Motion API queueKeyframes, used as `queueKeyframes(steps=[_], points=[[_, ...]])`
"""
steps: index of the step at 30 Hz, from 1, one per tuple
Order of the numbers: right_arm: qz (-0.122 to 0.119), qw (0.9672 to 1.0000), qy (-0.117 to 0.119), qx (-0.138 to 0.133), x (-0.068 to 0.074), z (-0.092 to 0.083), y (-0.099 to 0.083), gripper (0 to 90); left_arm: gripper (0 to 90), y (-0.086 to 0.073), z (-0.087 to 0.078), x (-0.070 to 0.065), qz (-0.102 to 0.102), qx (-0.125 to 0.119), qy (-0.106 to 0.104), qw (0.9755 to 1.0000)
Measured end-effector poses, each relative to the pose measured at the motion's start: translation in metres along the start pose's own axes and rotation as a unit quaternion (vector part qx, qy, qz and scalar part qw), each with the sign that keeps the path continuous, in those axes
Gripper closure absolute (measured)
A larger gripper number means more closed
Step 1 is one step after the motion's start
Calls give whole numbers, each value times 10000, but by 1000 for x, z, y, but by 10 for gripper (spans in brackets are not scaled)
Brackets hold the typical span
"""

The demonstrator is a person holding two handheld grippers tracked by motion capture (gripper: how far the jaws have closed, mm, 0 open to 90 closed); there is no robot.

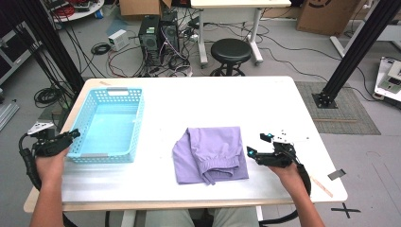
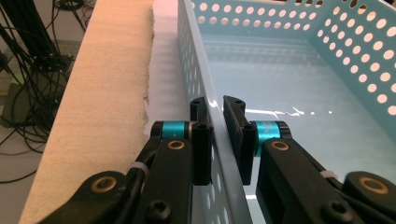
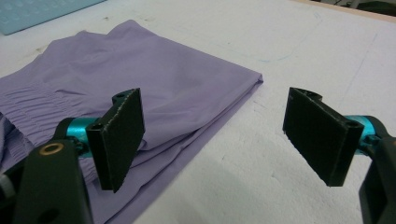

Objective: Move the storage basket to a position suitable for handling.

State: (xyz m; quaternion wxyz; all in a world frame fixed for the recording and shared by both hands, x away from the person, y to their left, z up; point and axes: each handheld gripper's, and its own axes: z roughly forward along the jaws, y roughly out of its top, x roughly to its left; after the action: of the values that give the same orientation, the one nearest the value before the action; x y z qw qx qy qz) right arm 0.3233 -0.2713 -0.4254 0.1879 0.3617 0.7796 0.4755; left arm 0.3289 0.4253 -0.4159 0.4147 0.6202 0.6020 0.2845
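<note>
A light blue perforated basket (image 1: 136, 120) stands empty on the left of the white table (image 1: 236, 99). My left gripper (image 1: 71, 137) is at its near left corner. In the left gripper view my left gripper (image 2: 215, 103) is shut on the basket's (image 2: 355, 37) thin left wall, one pad outside and one inside. A folded purple garment (image 1: 210, 153) with an elastic waistband lies at the table's middle front. My right gripper (image 1: 257, 144) hovers just right of it, open. In the right gripper view my right gripper (image 3: 212, 135) has its jaws wide apart over the garment's (image 3: 163, 79) right edge, with nothing between them.
The table's left edge (image 2: 102, 93) runs close beside the basket. A black stool (image 1: 231, 51), computer towers (image 1: 158, 33) and loose cables (image 1: 47, 94) stand on the floor beyond the table. A black frame post (image 1: 352, 52) rises at the right.
</note>
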Motion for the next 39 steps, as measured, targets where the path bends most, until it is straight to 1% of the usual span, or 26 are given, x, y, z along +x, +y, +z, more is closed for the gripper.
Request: queueKeyframes(steps=[5, 7, 8, 9, 10, 12, 13, 14, 15, 16, 17, 18, 19, 20, 21, 22, 23, 24, 25, 29, 32, 33, 34, 35, 39], points=[[6, 10000, 9, 0, 0, 0, 0, 209, 811, 0, -1, -1, -5, -2, -9, 10000], [8, 10000, 7, 2, 0, 0, 0, 210, 805, -1, 0, -1, -20, -25, -45, 10000], [3, 10000, 9, -6, 0, 0, 0, 210, 787, 0, 0, -1, -22, -42, -73, 10000], [1, 10000, 6, -5, 0, 0, 0, 210, 748, 0, 0, -1, -34, -71, -87, 9999], [7, 10000, 4, -7, 0, 0, 0, 209, 687, 1, -1, -1, -70, -120, -91, 9999], [9, 10000, 4, -6, -1, 0, 0, 210, 582, 4, -5, -1, -183, -279, -35, 9994], [-4, 10000, -4, -17, -1, 0, 0, 210, 528, 5, -7, -2, -223, -400, 7, 9989], [4, 10000, -13, -12, -1, 0, 0, 210, 494, 6, -10, -2, -241, -481, 22, 9985], [9, 10000, -16, -8, -1, 0, 0, 210, 466, 7, -14, -3, -277, -633, 44, 9976], [-8, 10000, -28, -22, -2, 0, 0, 210, 437, 8, -17, -3, -289, -725, 65, 9969], [1, 10000, -27, -19, -2, 0, 0, 209, 402, 9, -21, -5, -302, -887, 37, 9956], [11, 10000, -28, 7, -2, 0, 0, 210, 364, 10, -23, -6, -316, -1015, 0, 9943], [2, 10000, -43, -11, -3, 0, 0, 210, 341, 10, -27, -9, -316, -1190, -74, 9924], [19, 10000, -50, -16, -3, -1, 0, 210, 309, 11, -30, -12, -319, -1299, -128, 9909], [19, 10000, -50, -16, -3, -1, 0, 210, 276, 11, -30, -12, -319, -1299, -128, 9909], [31, 10000, -53, -32, -4, -1, 0, 210, 247, 12, -34, -19, -245, -1412, -249, 9894], [6, 10000, -60, -48, -4, -1, 0, 209, 240, 12, -36, -22, -193, -1451, -312, 9887], [30, 10000, -43, -45, -4, -1, 0, 209, 240, 12, -37, -25, -164, -1471, -352, 9884], [36, 10000, -38, -45, -4, -1, 1, 210, 240, 12, -39, -29, -94, -1474, -397, 9882], [17, 10000, -33, -49, -5, -1, 0, 210, 240, 13, -42, -46, 43, -1479, -565, 9874], [30, 10000, -29, -48, -6, -2, 0, 209, 240, 15, -44, -60, 155, -1545, -691, 9854], [31, 10000, -24, -56, -6, -2, 0, 209, 240, 15, -44, -60, 155, -1545, -691, 9854], [16, 10000, -30, -74, -7, -2, 0, 210, 240, 18, -44, -69, 230, -1569, -747, 9845], [9, 10000, -25, -81, -7, -3, 1, 209, 240, 19, -44, -72, 240, -1585, -787, 9839], [5, 10000, -26, -86, -7, -4, 1, 209, 240, 22, -41, -87, 329, -1579, -893, 9829]])
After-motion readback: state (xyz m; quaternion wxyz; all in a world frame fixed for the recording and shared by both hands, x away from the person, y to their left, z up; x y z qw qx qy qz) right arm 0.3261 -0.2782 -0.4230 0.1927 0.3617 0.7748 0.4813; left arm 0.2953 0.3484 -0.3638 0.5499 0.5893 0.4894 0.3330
